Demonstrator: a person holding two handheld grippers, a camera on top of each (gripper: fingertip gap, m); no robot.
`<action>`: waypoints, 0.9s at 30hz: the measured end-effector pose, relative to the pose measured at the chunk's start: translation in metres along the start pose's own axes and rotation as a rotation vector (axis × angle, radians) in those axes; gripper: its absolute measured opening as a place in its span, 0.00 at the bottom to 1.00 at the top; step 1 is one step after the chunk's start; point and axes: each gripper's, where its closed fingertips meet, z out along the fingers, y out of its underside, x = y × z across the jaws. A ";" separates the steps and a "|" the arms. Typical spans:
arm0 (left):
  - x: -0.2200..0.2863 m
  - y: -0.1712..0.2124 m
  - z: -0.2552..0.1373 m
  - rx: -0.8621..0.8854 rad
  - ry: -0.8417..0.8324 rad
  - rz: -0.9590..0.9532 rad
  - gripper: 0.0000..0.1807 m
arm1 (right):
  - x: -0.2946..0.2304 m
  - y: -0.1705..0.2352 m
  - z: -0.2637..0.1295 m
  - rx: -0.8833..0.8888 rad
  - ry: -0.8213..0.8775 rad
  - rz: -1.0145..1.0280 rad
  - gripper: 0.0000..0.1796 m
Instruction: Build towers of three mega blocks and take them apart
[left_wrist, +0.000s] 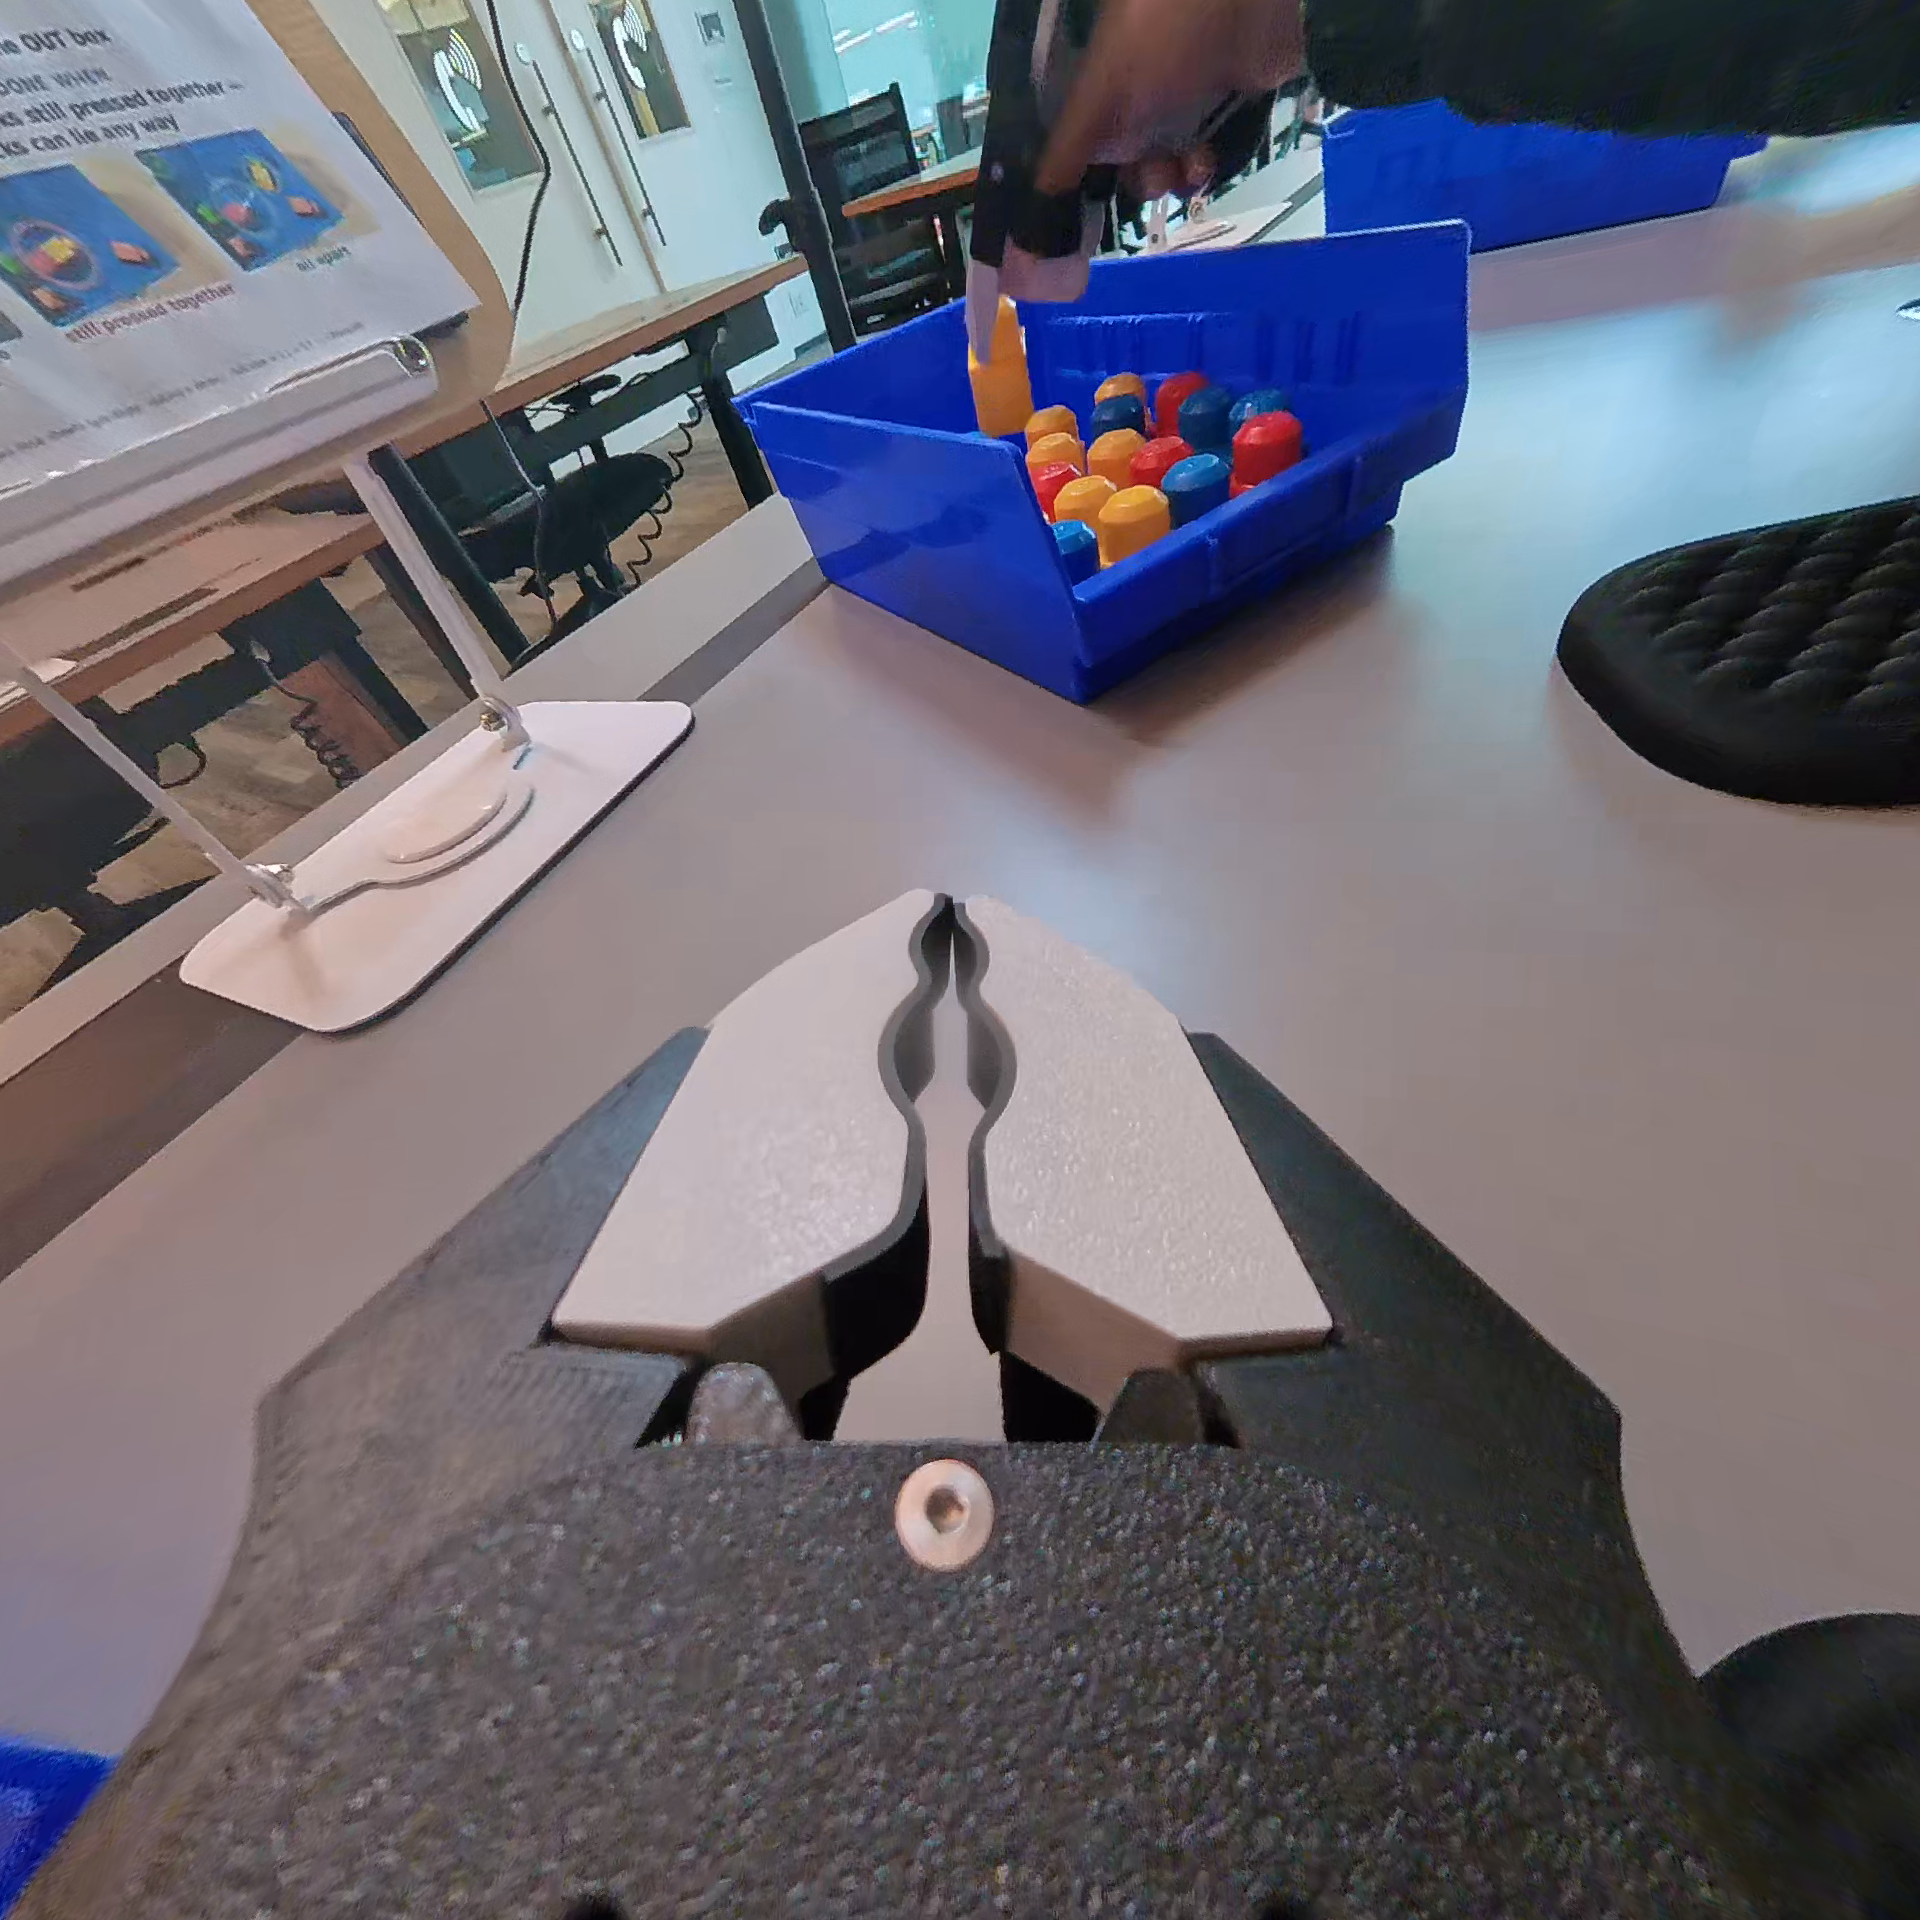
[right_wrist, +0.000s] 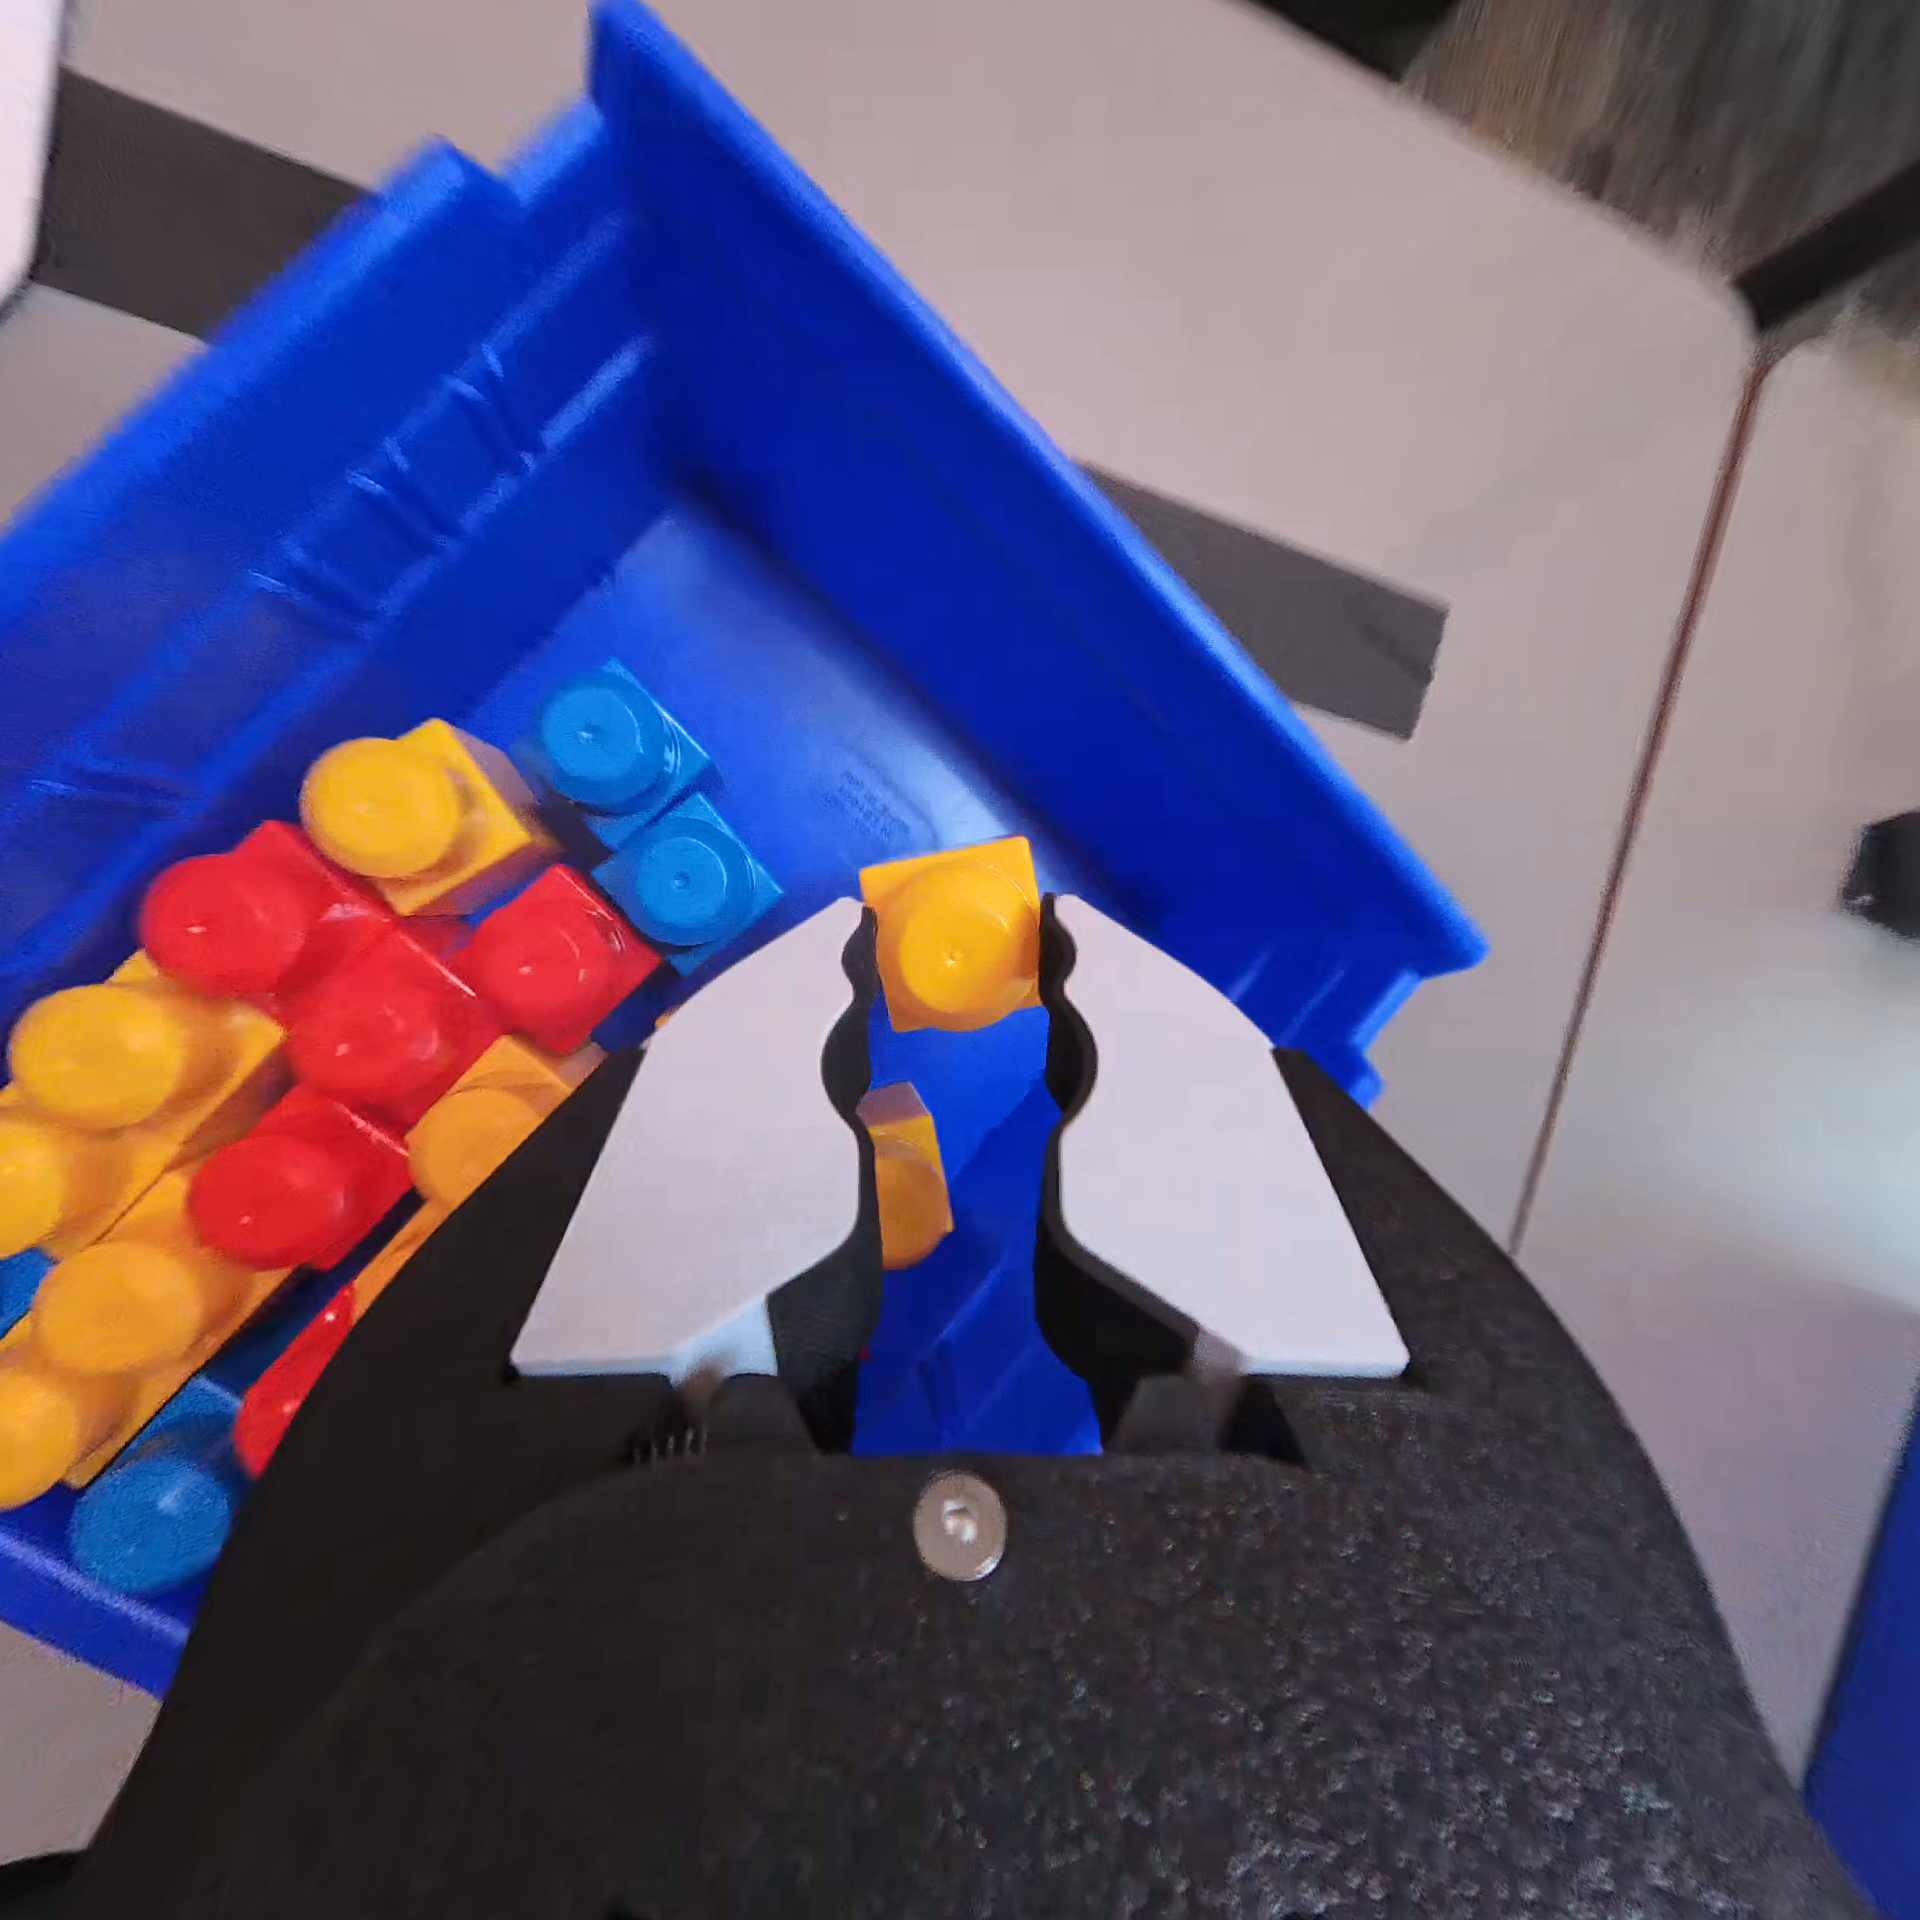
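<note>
Left gripper fingers clenched empty, right gripper grasping orange block, blue bin holding mixed blocks

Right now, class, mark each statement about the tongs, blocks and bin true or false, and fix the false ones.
1. The right tongs grip an orange block. True.
2. The left tongs hold a red block. False: they are shut on nothing, over the bare table.
3. The blue bin holds red, orange and blue blocks. True.
4. The bin is empty under the right tongs' block. False: another orange block lies below it.
5. A black pad lies on the table right of the bin. True.
</note>
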 end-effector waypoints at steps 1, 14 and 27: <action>0.001 0.001 0.001 -0.004 0.003 0.000 0.00 | -0.002 0.005 0.008 -0.025 -0.012 0.014 0.17; 0.004 0.004 0.002 -0.015 0.011 0.023 0.00 | -0.029 0.003 0.007 0.058 -0.174 0.069 0.29; 0.004 0.005 0.003 -0.023 -0.001 0.022 0.00 | -0.196 0.068 -0.140 0.568 -0.260 -0.512 0.35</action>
